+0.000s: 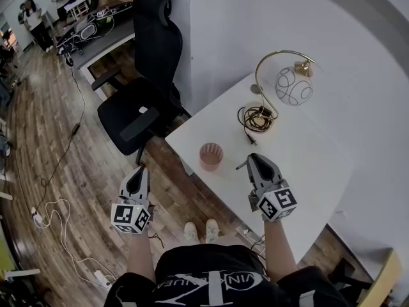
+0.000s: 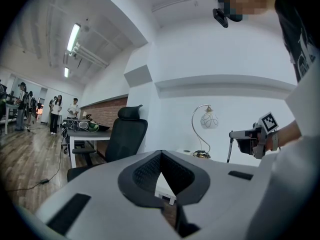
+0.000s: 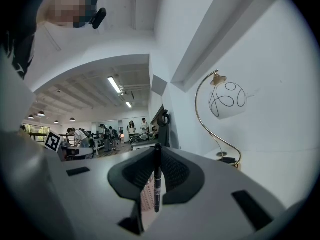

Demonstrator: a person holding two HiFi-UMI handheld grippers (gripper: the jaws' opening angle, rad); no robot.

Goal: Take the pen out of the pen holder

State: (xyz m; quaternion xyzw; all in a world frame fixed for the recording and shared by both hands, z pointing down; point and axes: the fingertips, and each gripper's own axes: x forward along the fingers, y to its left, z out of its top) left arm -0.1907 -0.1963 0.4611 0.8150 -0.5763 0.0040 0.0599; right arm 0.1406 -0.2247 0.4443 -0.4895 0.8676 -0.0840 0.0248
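The head view looks steeply down from above both jaws onto the counter (image 1: 307, 165). Each gripper view sits close behind its own jaws, facing level along them. All three share the lamp (image 1: 293, 86) beyond.

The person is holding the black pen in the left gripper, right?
Not the left: the black pen is clamped upright in the right gripper, as the right gripper view shows. The left gripper holds nothing.

I hold both arms out level, left tongs (image 1: 138, 171) closed and empty, right tongs (image 1: 254, 160) clamped on the pen (image 3: 157, 179).
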